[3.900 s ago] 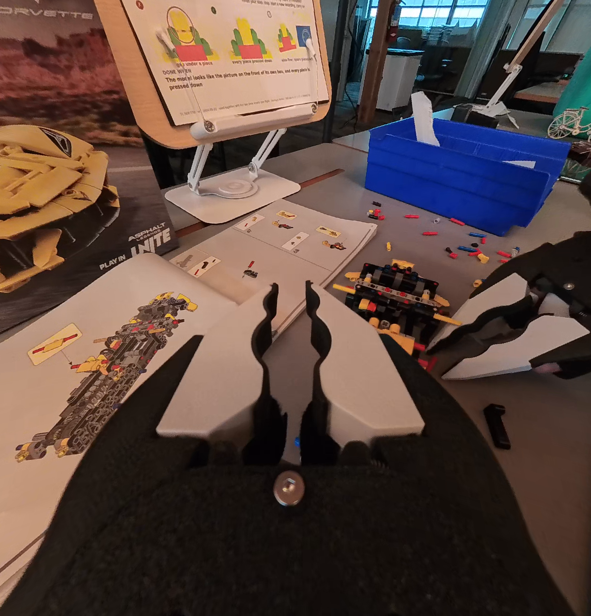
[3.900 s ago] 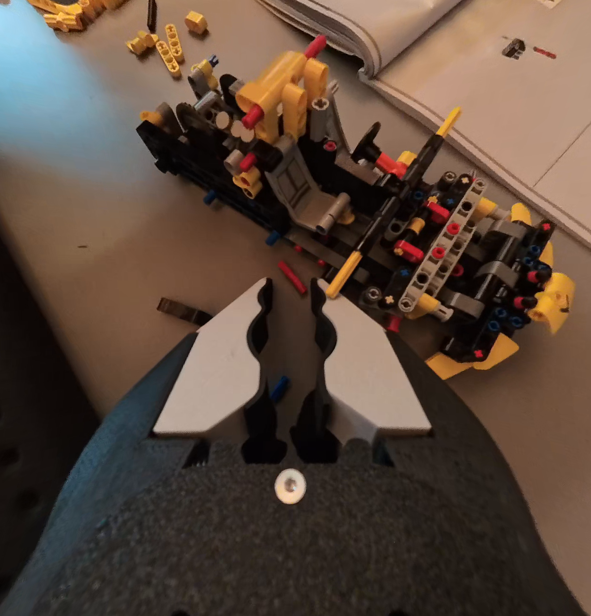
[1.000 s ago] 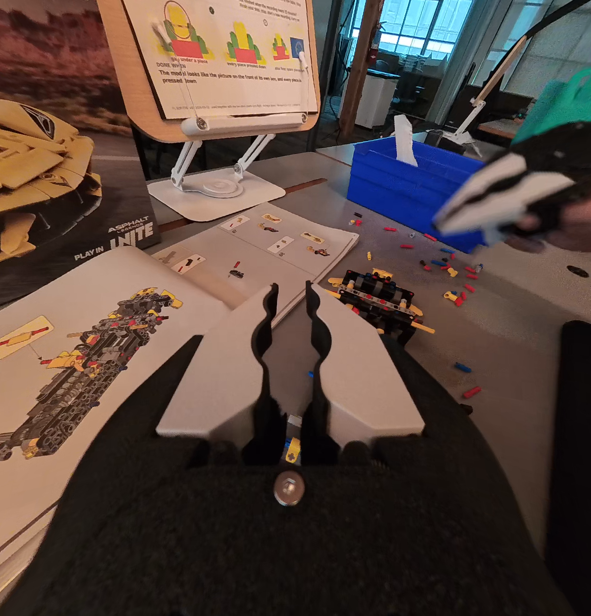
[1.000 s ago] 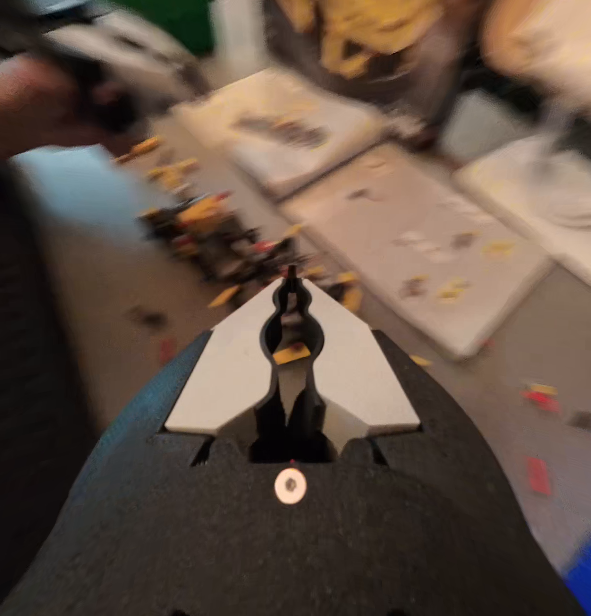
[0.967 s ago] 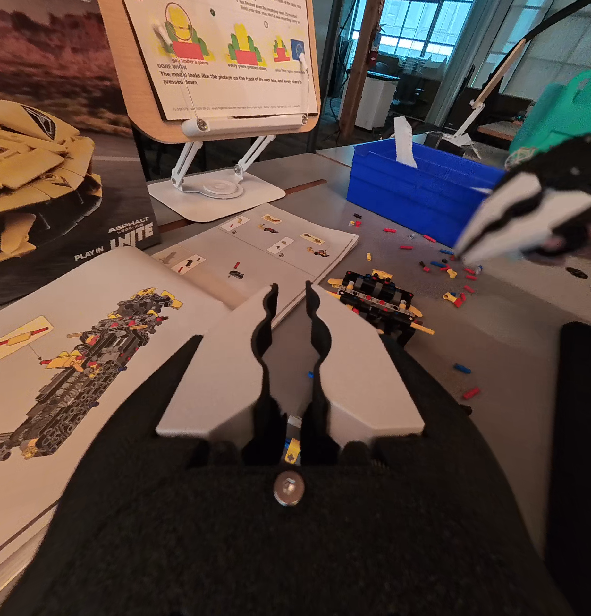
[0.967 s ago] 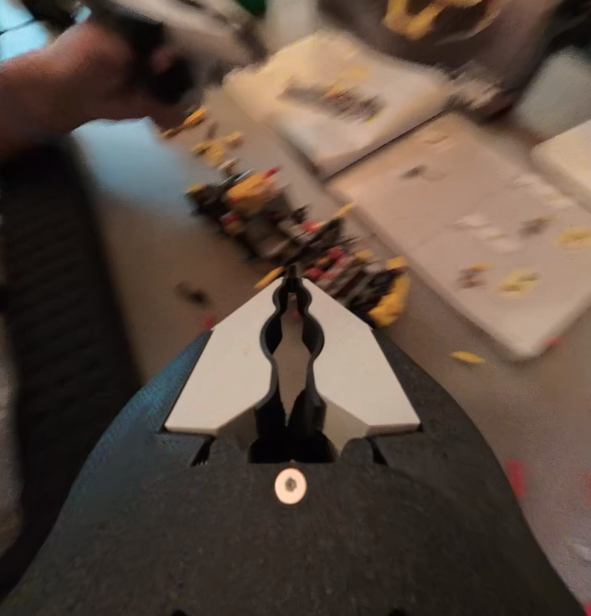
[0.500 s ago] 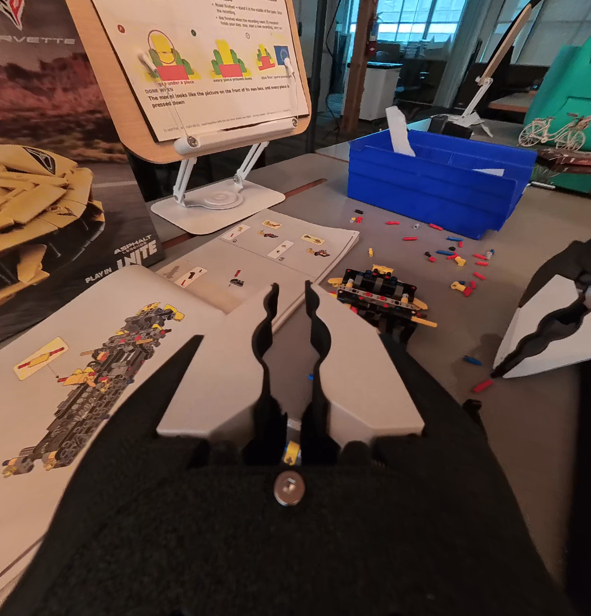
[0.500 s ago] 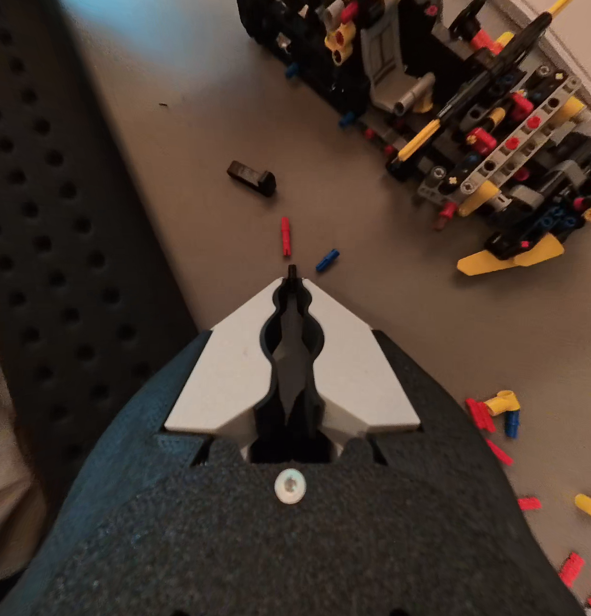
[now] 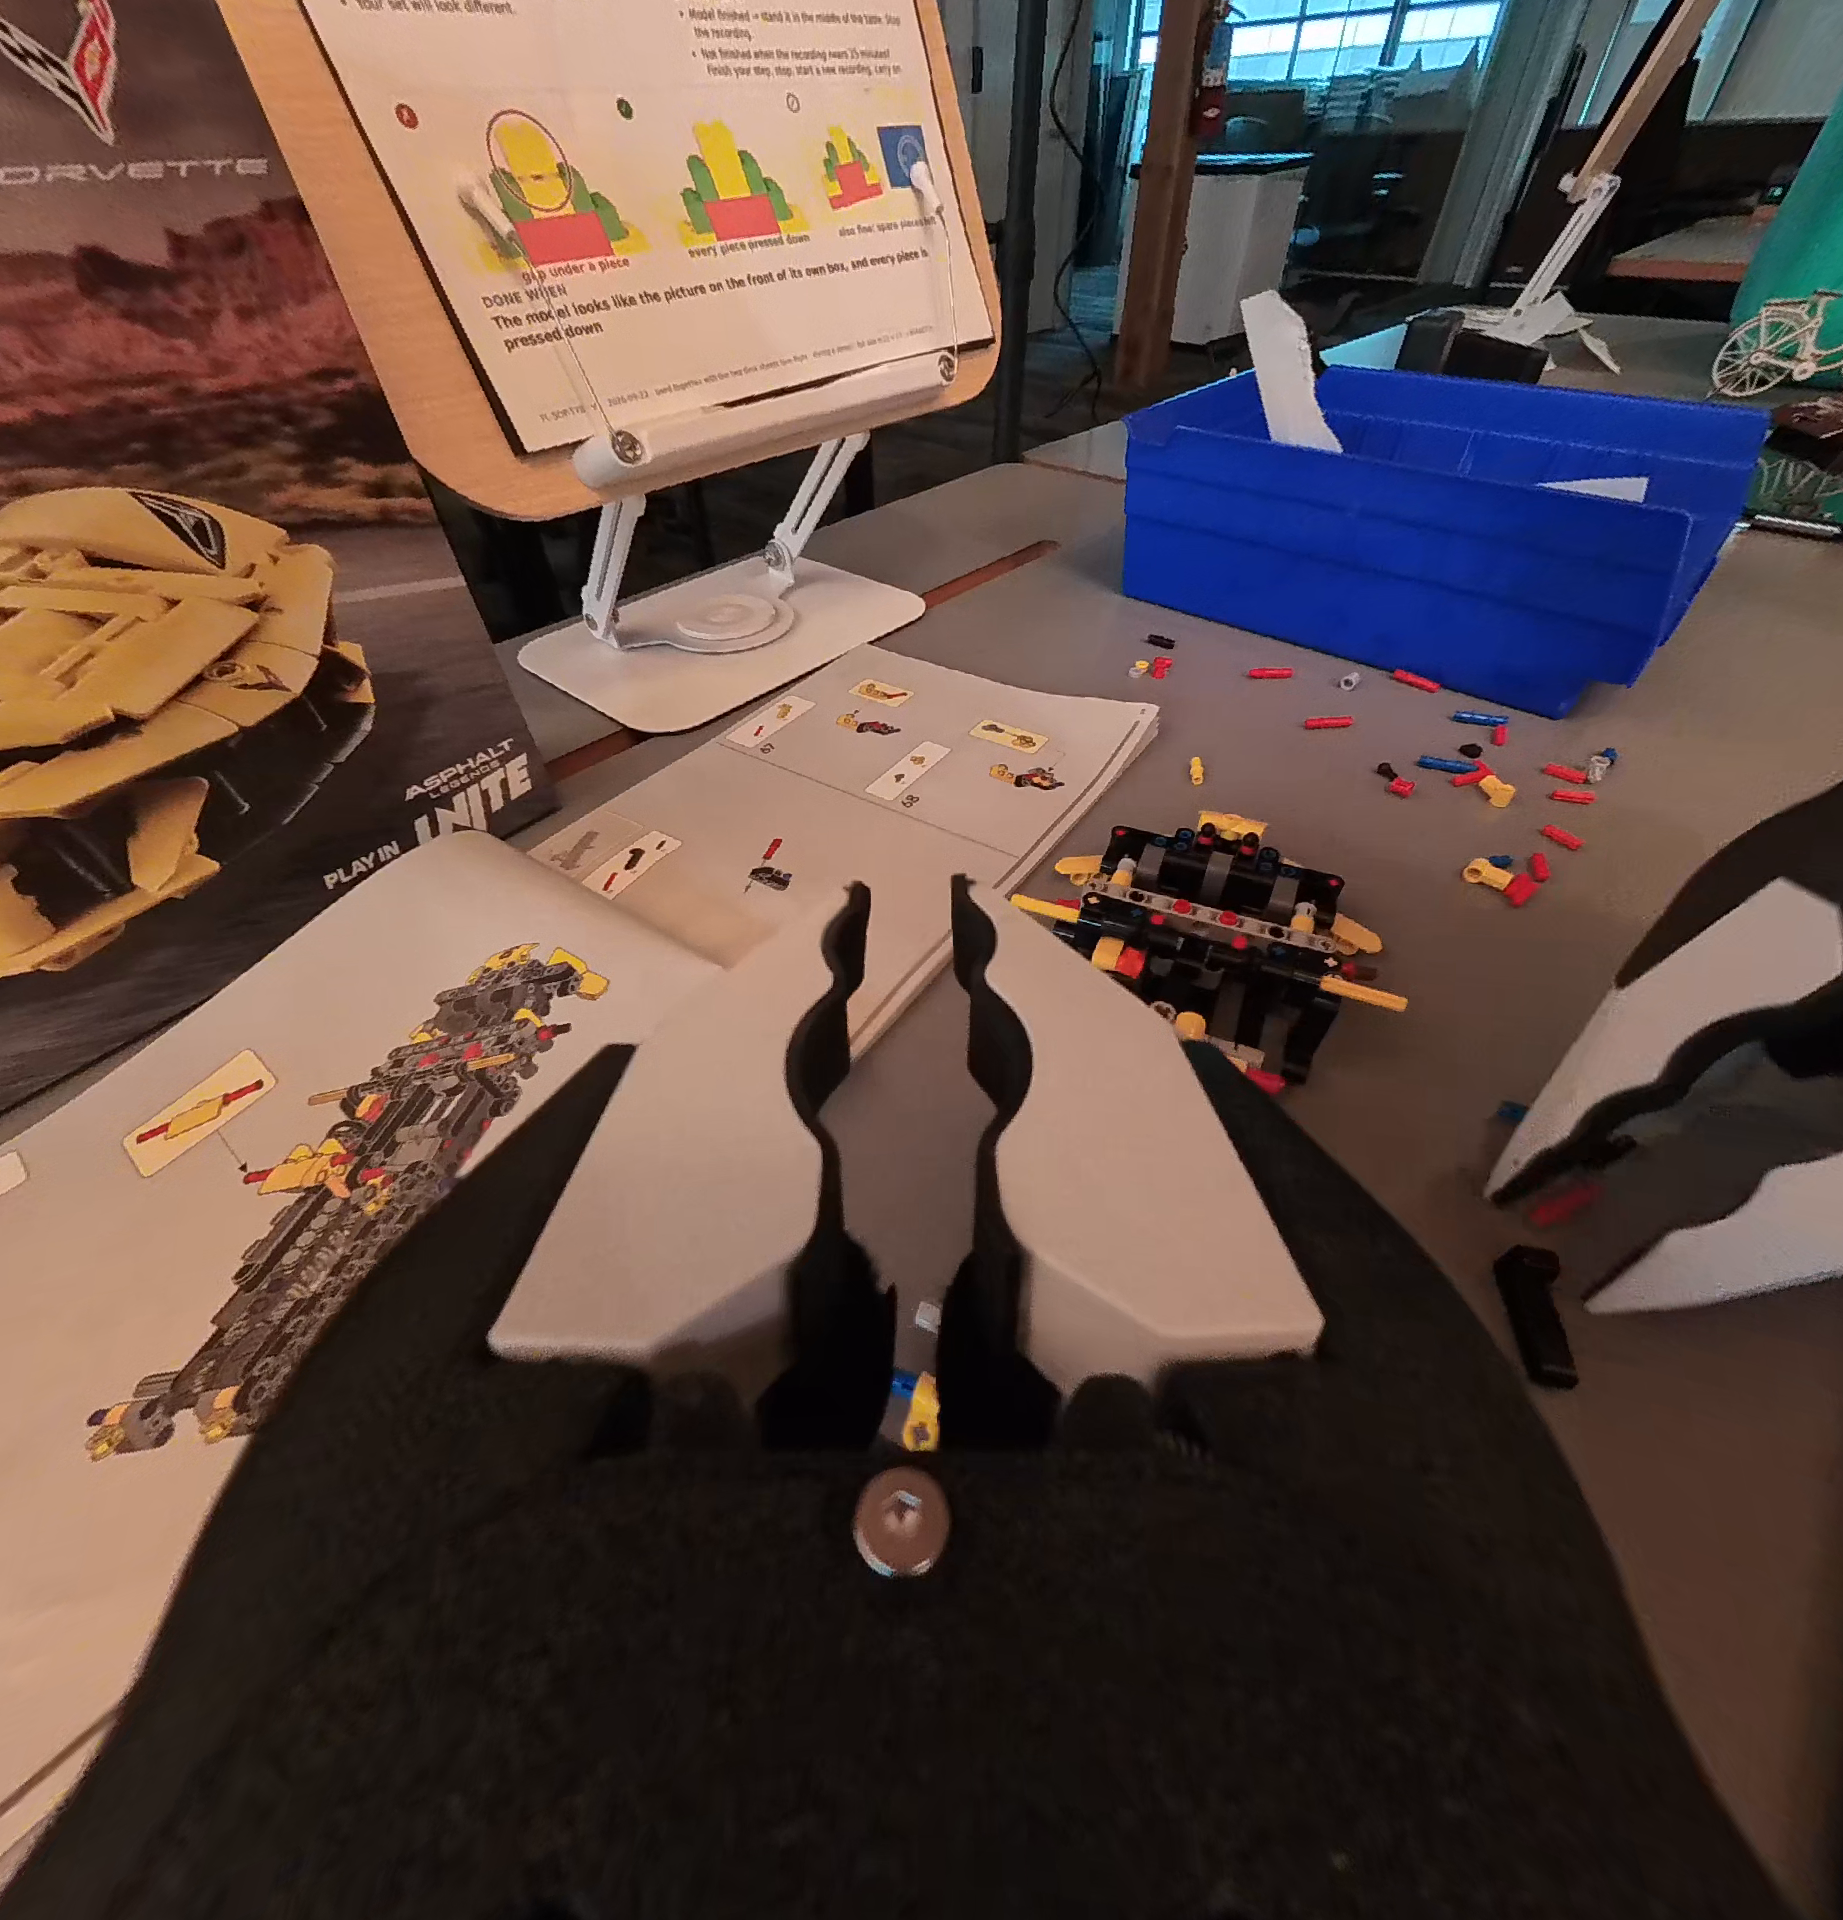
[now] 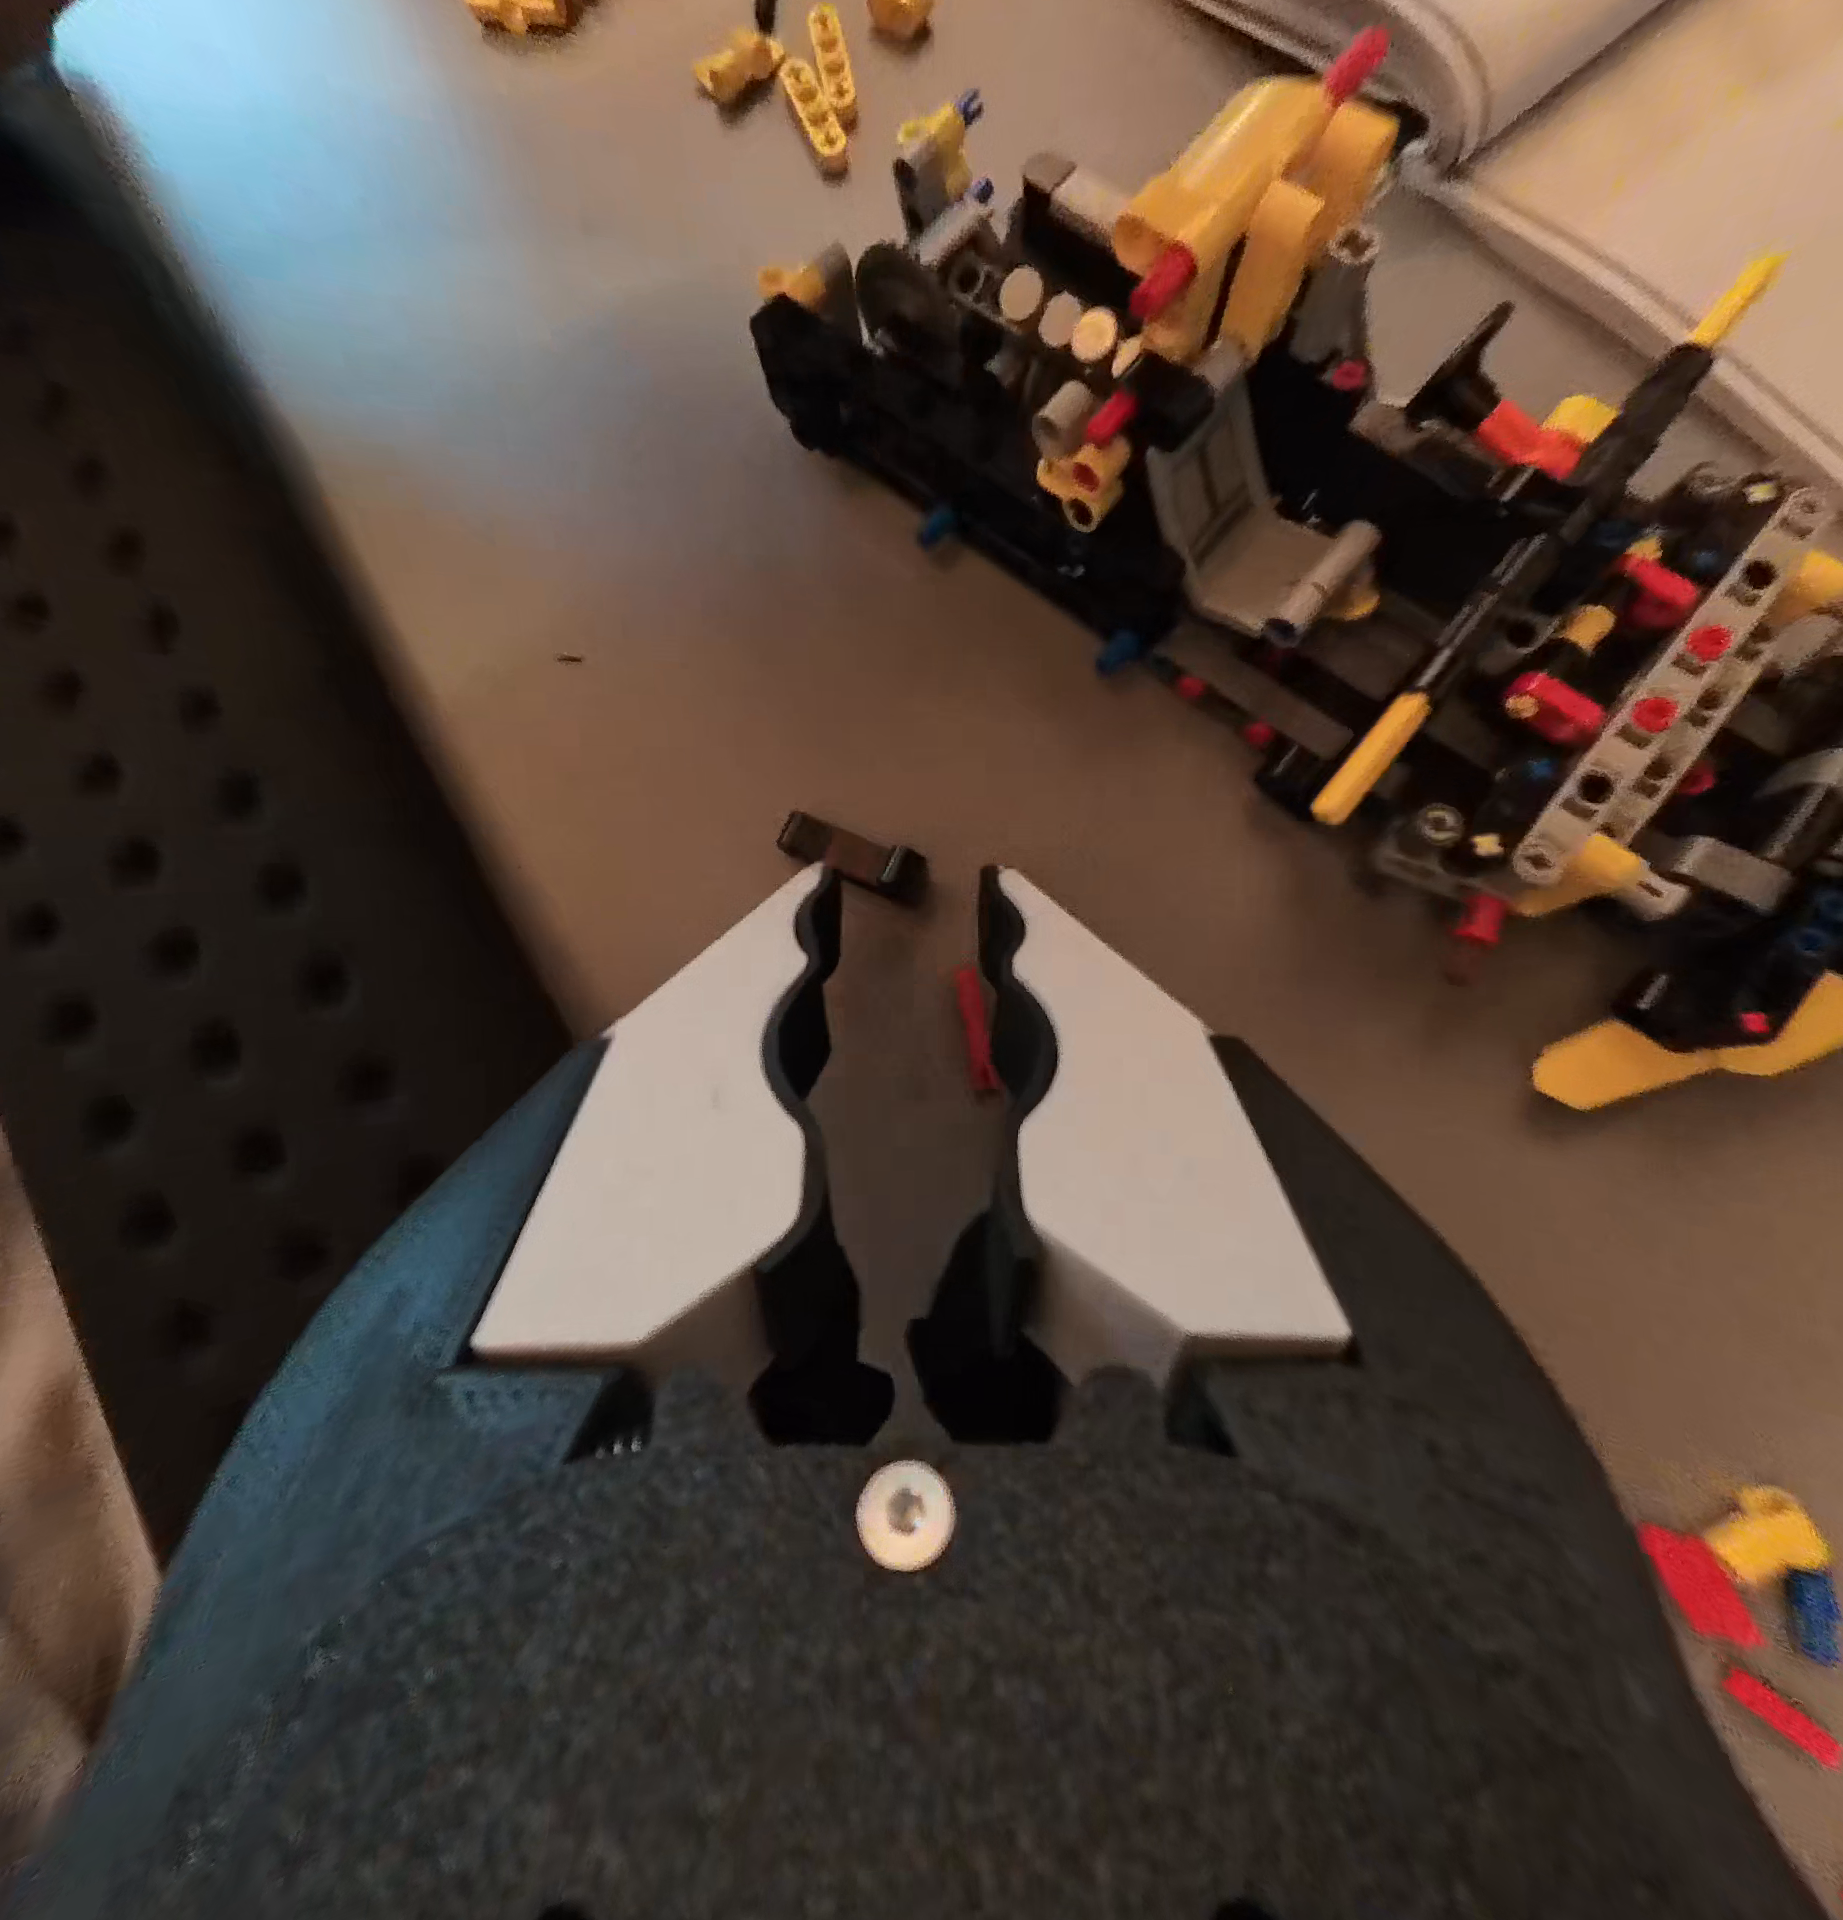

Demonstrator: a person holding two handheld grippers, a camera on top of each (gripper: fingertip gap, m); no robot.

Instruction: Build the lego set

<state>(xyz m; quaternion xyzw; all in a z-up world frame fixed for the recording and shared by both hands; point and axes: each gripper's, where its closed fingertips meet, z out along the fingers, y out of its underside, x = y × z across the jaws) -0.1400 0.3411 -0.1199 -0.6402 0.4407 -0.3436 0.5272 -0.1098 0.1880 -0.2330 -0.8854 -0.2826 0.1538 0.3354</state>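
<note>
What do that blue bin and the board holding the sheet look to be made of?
The blue bin looks like moulded plastic: uniform colour, soft sheen, ribbed walls. The board behind the instruction sheet looks like pale wood or a wood-look laminate, with faint grain, matte; its stand appears white-painted metal.

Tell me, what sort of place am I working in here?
Probably an office-style workshop bench set up for model building: a half-built model on a grey table, open instruction booklets, a blue parts bin, big windows behind.

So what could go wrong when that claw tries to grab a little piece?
The right gripper is open over a red pin and a black piece lying close together, so it might pinch the wrong one. The half-built car sits nearby, so a careless swing could knock it.
</note>
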